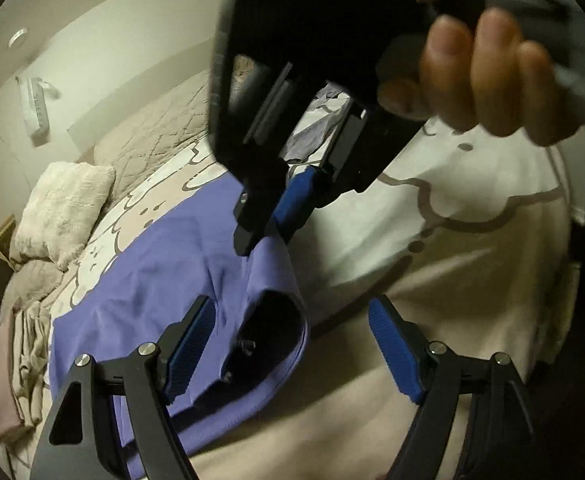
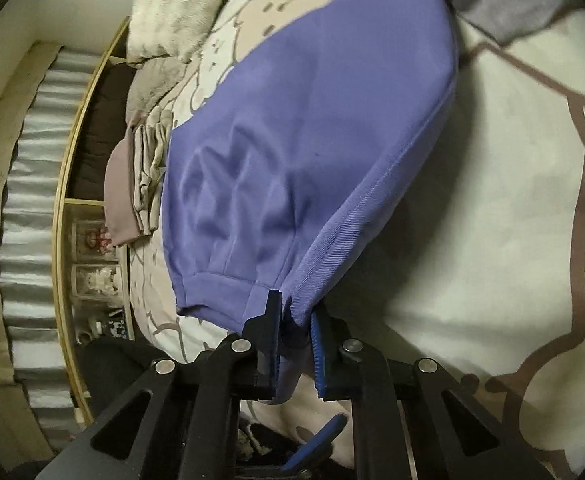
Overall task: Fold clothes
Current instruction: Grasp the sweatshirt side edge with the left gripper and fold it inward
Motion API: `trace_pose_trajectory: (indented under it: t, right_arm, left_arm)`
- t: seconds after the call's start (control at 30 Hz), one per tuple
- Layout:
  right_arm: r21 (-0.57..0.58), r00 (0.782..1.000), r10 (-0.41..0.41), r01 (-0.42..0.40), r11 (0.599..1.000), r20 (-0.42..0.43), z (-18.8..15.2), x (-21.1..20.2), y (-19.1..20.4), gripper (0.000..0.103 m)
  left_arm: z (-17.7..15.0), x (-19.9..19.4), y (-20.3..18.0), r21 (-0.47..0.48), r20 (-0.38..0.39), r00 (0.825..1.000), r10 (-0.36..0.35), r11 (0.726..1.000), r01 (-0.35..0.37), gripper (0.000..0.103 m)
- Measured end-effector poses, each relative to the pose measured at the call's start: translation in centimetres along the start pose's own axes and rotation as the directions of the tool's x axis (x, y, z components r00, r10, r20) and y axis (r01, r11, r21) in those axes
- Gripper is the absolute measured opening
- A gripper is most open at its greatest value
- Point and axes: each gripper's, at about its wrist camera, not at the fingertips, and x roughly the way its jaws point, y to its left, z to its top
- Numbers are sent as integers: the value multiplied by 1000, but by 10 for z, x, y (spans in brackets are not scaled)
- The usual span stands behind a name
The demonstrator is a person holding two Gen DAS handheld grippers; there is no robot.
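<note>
Right tool (image 2: pixel 295 338) pinches purple garment (image 2: pixel 312 128) hem.

left wrist: looks down over bed (image 1: pixel 472 320), right claw (image 1: pixel 266 220) near | right wrist: close, low along purple garment (image 2: pixel 312 140) | shared: garment, bed, pillow (image 1: pixel 64 208)

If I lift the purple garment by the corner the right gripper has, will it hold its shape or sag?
Probably sag: the purple garment lies creased and drapes from the right hand-held gripper, which pinches its corner. It looks thin, so likely light. The rest may drag across the bedspread. The left hand-held gripper is open over it, free to support it.
</note>
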Motion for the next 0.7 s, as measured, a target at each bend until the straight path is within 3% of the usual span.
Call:
trace_pose_trajectory:
  t: [0.13,0.23,0.33,0.4,0.43,0.47,0.57,0.7]
  right_arm:
    - [-8,1000,-7,7,1000,-8,1,4,0,14]
    - [-2,1000,-16,16,1000,-20,2,6,-4,14]
    - [1,997,-79,79,997,-2,7,4,-12,15]
    - [19,987,-150,150,989,52,16,-4,-17,32]
    - [40,980,-180,177,983,87,22,-12,-21,56]
    - [65,971,-203,196,978,125,31,-21,-26,67]
    - [118,944,-225,202,972,241,68,-54,-42,67]
    - [133,936,-225,195,972,271,109,-65,-55,66]
  left_arm:
    - [2,14,2,0,-56,998,-11,1000,11,29]
    - [0,20,11,-49,-83,996,-29,999,25,13]
    - [3,19,24,-123,-90,994,-58,991,46,10]
    - [6,17,30,-157,-89,994,-65,986,51,9]
    - [7,16,33,-173,-87,994,-69,983,54,9]
    - [8,15,37,-191,-83,994,-78,980,60,9]
    - [11,11,47,-245,-72,992,-108,966,87,9]
    - [11,4,60,-303,-46,990,-131,946,111,9]
